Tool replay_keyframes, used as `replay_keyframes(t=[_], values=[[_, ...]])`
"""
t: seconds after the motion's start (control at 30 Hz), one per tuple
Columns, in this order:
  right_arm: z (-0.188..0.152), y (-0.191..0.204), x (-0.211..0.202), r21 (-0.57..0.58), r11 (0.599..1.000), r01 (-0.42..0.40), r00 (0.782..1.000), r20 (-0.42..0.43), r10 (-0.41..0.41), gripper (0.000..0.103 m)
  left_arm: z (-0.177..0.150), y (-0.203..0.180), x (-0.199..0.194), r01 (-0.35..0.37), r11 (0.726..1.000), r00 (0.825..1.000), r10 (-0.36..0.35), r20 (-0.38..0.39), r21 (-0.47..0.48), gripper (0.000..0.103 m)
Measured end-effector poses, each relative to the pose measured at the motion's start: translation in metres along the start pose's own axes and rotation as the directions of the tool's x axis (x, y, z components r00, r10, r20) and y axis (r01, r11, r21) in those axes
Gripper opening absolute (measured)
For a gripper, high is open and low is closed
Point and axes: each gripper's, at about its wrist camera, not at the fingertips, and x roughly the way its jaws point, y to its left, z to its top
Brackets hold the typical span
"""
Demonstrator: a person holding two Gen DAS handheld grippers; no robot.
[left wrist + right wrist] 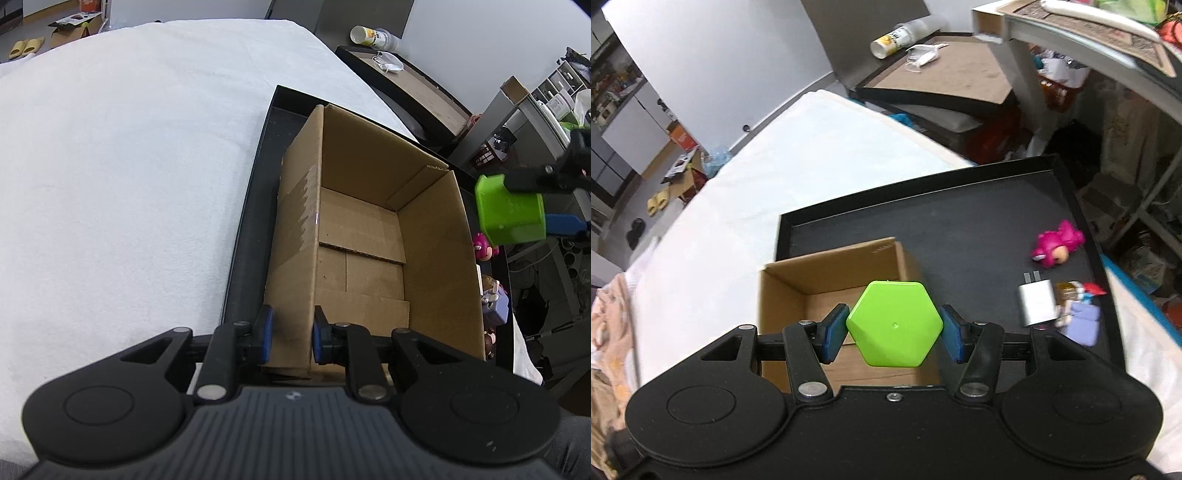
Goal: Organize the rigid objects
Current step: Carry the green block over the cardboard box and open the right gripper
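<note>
From your left wrist camera, the tall brown cardboard box [373, 236] hides most of the small toys behind its right wall: only a part of the pink figure [484, 246] and the purple figure [496, 301] shows. The right gripper [554, 195] there is cut by the picture's edge. In your right wrist view, the green hexagonal plastic block [894, 324] covers part of the box inside, and the purple figure [1080, 320] is blurred.

Home bedroom: white bed [122, 155], slippers [26, 47], cluttered shelves [557, 92].
</note>
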Motion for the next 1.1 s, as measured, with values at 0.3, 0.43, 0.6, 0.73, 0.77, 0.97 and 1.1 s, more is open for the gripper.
replay_keyframes(t=[0.3,0.43,0.6,0.73,0.77,0.97,1.1], values=[[0.000,0.031,0.014,-0.031,0.998,-0.051,0.998,-0.027,0.050,0.052,0.005,0.005,0.002,0.018,1.000,1.000,-0.018,-0.016,-0.010,0.020],[0.000,0.042,0.021,-0.050,0.997,-0.064,0.997,-0.036,0.062,0.052,0.007,0.005,0.003,0.024,1.000,1.000,-0.024,-0.020,-0.009,0.020],[-0.001,0.055,0.030,-0.081,0.993,-0.081,0.996,-0.045,0.078,0.052,0.008,0.006,0.003,0.029,1.000,0.999,-0.029,-0.026,-0.012,0.020],[0.001,0.070,0.033,-0.135,0.988,-0.079,0.997,-0.024,0.076,0.053,0.009,0.006,0.003,0.030,0.999,0.999,-0.030,-0.031,-0.016,0.020],[0.002,0.073,0.033,-0.152,0.985,-0.079,0.997,-0.012,0.078,0.054,0.009,0.005,0.003,0.029,0.999,0.999,-0.029,-0.032,-0.016,0.020],[0.003,0.072,0.031,-0.183,0.981,-0.071,0.997,0.001,0.072,0.058,0.010,0.002,0.003,0.013,1.000,1.000,-0.013,-0.027,-0.004,0.020],[0.002,0.061,0.024,-0.176,0.982,-0.063,0.998,0.008,0.066,0.065,0.008,-0.001,0.004,0.010,1.000,1.000,-0.010,-0.029,0.002,0.020]])
